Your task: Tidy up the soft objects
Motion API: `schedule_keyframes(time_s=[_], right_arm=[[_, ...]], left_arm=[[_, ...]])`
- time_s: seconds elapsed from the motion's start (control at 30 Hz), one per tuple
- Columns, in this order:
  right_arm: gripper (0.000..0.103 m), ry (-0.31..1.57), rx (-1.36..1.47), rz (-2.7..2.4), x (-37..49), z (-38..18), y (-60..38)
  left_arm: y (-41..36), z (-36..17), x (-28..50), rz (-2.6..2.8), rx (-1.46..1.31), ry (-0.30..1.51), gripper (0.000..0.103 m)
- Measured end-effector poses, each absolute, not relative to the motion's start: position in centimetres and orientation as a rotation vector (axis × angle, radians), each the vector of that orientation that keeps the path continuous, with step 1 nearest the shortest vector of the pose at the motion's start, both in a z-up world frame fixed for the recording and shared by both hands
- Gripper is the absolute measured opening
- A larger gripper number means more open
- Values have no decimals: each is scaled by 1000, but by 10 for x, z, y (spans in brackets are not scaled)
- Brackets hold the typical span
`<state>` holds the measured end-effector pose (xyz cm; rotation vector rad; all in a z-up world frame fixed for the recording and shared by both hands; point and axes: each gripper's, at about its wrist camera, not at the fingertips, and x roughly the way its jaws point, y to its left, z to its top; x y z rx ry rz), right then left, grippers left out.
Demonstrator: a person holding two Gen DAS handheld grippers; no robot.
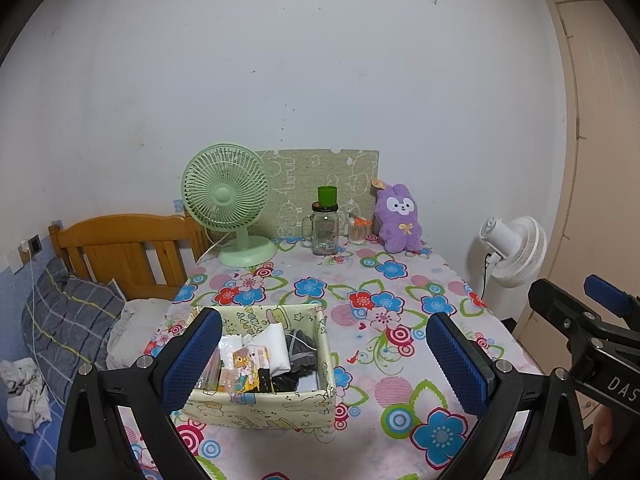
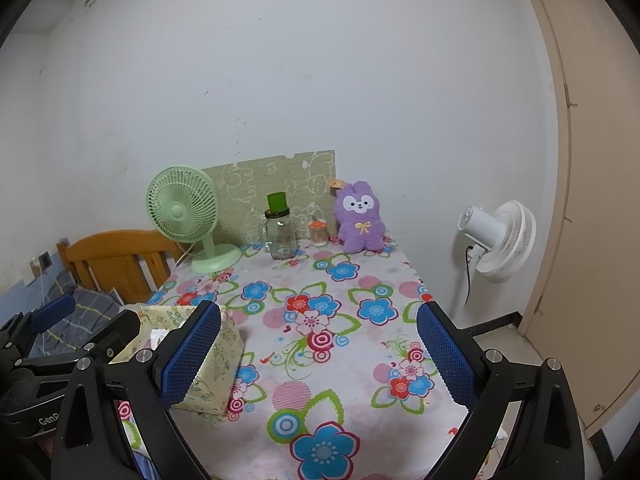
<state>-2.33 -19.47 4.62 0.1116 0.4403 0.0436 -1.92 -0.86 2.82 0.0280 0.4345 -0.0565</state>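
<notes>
Both my tongs hang spread wide over the flowered table [image 2: 320, 360], nothing between the pads. The left tongs [image 1: 324, 364] sit just above the near end, framing the fabric box [image 1: 260, 408]; the right tongs [image 2: 320, 360] hover beside them over bare cloth, with the box [image 2: 216, 356] off to their left.

The soft thing still out, as I read it, is the purple plush bunny [image 1: 398, 220], sitting upright at the far end against the wall, well apart from the box. It looks light and squashy, fuzzy enough not to slip. I'd pinch it across the belly or at the base of the ears, where there is bulk to bite into; it will sag, so a firm squeeze suits it.

Careful, though: just beside it stands a small jar [image 1: 357, 232] with an orange top, and next to that a glass mug [image 1: 325, 232] with a green cup on its lid. Those are hard and could tip.

Now the box: soft-sided and open at the top, so a shove may buckle its wall. Inside I see a folded white cloth [image 1: 276, 344], dark grey rolled fabric [image 1: 302, 350], and printed packets [image 1: 244, 368] at the left. It is fairly full; the bunny would have to ride on top.
</notes>
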Motion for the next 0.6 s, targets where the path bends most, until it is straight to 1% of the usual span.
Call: schedule_keyframes(time_s=[0.6], right_arm=[[100,442,96,61,-17,43,-191]], left_arm=[[-6,29,-18,-44,12,433,103]])
